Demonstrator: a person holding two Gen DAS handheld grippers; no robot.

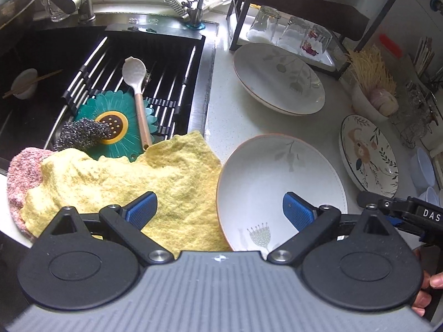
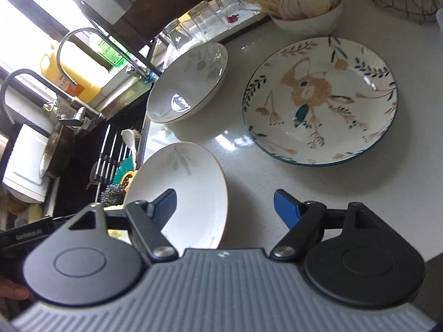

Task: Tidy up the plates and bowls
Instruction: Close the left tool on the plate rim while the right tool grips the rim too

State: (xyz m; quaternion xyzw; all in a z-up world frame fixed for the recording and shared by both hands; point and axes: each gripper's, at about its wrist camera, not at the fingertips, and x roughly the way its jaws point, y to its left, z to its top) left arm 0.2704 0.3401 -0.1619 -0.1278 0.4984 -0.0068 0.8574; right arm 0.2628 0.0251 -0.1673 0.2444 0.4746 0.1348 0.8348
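1. Both grippers hang over the near white bowl [image 1: 279, 182], and both have their jaws apart with nothing gripped.
2. Left gripper [image 1: 220, 210]: one blue pad is over the yellow cloth [image 1: 155, 174], the other is over the bowl's inside.
3. Right gripper [image 2: 225, 207]: one pad is over the same bowl [image 2: 191, 191], the other is over the bare counter [image 2: 318, 191] (the bowl's rim runs between them).
4. A second white bowl [image 1: 277, 77] with leaf drawings sits farther back, near the upside-down glasses [image 1: 290, 31].
5. A flowery plate [image 2: 321, 102] lies flat, apart from both bowls.
6. Off to the side is the sink [image 1: 36, 47], with a white spoon [image 1: 135, 83] on its rack.
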